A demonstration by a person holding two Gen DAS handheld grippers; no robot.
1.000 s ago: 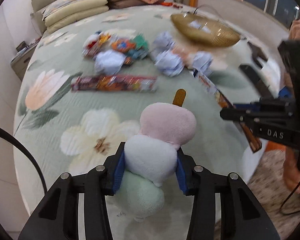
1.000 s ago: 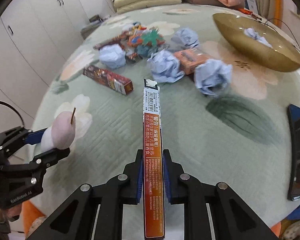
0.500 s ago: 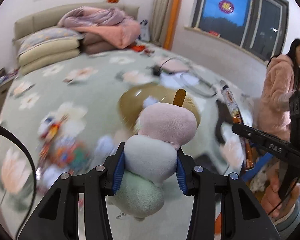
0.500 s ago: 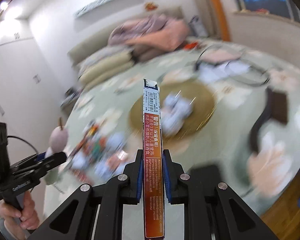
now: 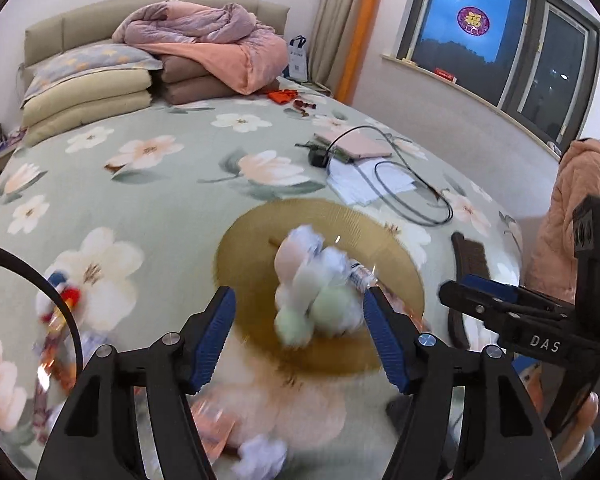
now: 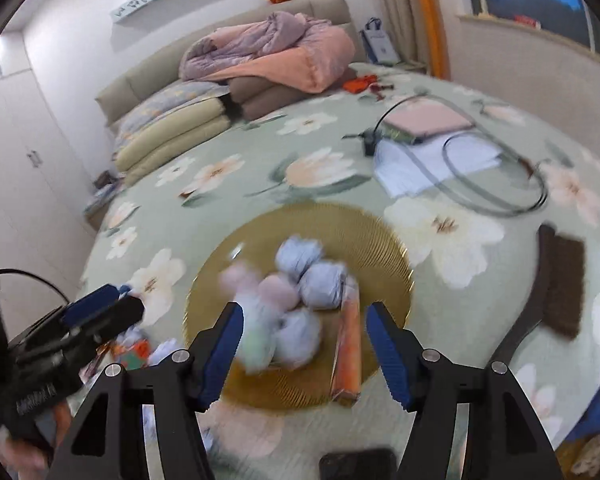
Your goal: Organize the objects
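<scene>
Gold-coloured and ribbed, the bowl sits near the foot edge of the bed, and the plush skewer toy, the paper balls and the long orange box are seen inside it. On the left, the left gripper is spread wide with nothing between its pads; on the right, the right gripper is likewise spread and empty. Because the toy looks blurred, it is judged unsettled and could roll out. The box leans near the rim and could be tipped over the bed's edge if the soft cover is pressed.

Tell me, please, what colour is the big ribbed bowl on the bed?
The bowl is gold, seen best in the right wrist view.
</scene>
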